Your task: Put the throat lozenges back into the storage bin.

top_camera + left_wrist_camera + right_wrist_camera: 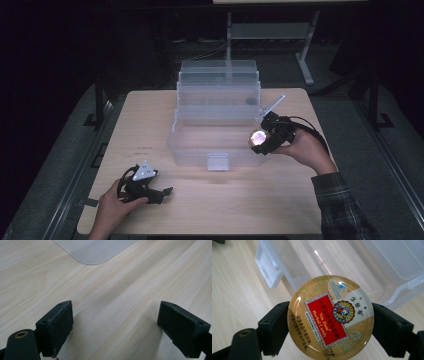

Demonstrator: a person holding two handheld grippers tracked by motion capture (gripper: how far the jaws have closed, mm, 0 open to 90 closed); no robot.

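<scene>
Right hand-held gripper [330, 320] pinching candy tin [331, 317] beside open plastic box [217, 117]; not yet placed. Left hand-held gripper [115, 327] spread, idle on surface [120, 290].

1. High view: set above your side, facing forward and down over the whole table [215, 210].
2. Left tool view: low, close to bare tabletop.
3. Right tool view: close on the clear box [342, 262], shared with the high view [220, 115].
</scene>
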